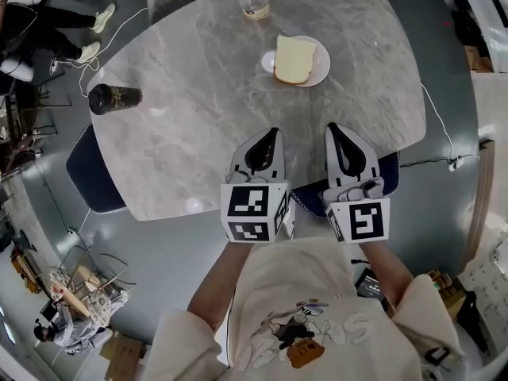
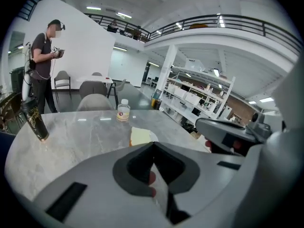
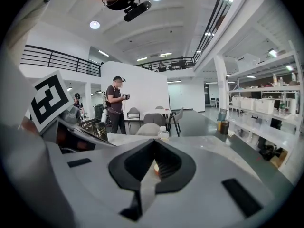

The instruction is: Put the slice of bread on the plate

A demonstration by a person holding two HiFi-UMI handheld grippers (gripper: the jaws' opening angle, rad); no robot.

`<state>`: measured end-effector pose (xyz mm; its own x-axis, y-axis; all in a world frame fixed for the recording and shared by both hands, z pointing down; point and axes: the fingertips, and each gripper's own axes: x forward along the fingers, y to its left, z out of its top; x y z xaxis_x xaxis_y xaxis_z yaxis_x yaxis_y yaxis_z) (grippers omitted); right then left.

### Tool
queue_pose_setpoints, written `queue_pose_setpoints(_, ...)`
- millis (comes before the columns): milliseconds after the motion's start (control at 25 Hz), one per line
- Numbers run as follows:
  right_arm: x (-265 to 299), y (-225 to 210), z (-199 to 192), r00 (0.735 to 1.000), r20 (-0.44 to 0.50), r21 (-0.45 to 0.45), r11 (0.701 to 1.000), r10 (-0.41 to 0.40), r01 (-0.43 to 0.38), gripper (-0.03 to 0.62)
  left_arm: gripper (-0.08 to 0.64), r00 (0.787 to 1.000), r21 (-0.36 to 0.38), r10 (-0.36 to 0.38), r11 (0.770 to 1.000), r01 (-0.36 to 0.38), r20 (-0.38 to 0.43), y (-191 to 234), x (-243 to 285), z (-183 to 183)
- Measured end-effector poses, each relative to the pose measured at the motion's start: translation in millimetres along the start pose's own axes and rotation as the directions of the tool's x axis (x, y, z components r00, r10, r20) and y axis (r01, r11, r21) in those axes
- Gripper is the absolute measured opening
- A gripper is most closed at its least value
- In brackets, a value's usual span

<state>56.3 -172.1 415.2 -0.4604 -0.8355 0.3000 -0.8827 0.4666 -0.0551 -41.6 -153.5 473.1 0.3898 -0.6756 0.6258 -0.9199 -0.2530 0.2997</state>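
The left gripper [image 1: 272, 134] has its two jaws pressed together tip to tip, with nothing between them; in its own view the dark pads meet in one seam, and only tabletop shows beyond. The right gripper [image 1: 332, 128] is likewise closed and empty, its jaws meeting at a point in the right gripper view. Both are held side by side above the near edge of the grey marble table [image 1: 198, 109], well apart from the food and touching nothing. The slice of bread [image 1: 293, 59] lies flat on the small white plate [image 1: 322, 63] toward the far side of the table. It is a thick, pale cream slice with a golden-brown crust along its near edge, and it covers most of the plate. A clear bottle [image 1: 254, 1] stands beyond the plate, and a dark cup [image 1: 113, 98] lies on its side at the table's left.
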Motion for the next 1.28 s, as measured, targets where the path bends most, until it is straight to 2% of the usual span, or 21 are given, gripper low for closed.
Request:
queue_pose_setpoints(360,-56.8,39.9,40.4,0.999,0.033,-0.034,0.999,0.016,-0.014,0.005,0.009,0.99,-0.005,-0.023,1.0,0.024,0.142,-13.5,-105.0,13.3)
queue_pose_setpoints(480,-76.7,64.5,47.9,0.999,0.041,-0.057,0.998,0.028,-0.026,0.003,0.009,0.984,0.005,-0.034,0.999,0.034,0.176,-13.5,-144.4,6.7)
queue_pose_setpoints(680,-113.8,102.2,51.5,0.997,0.02,-0.061,0.996,0.07,-0.068,0.004,0.009,0.975,0.025,-0.064,0.998,0.061,0.212,-23.4,-201.4,-11.9)
queue_pose_setpoints(920,-158.0,144.4,71.9,0.993,0.064,-0.113,0.989,0.103,-0.096,0.005,0.009,0.961,0.048,-0.116,0.993,0.107,0.251,-36.3,-252.6,-26.9)
queue_pose_setpoints(1160,-203.6,183.2,73.0,0.988,0.078,-0.084,0.989,0.129,-0.123,0.005,0.009,0.952,0.063,-0.165,0.986,0.154,0.258,-54.8,-285.0,-49.5)
queue_pose_setpoints(1280,-227.3,195.2,75.6,0.991,0.106,-0.078,0.994,0.086,-0.078,0.003,0.009,0.946,0.083,-0.193,0.981,0.178,0.261,-65.5,-304.3,-62.4)
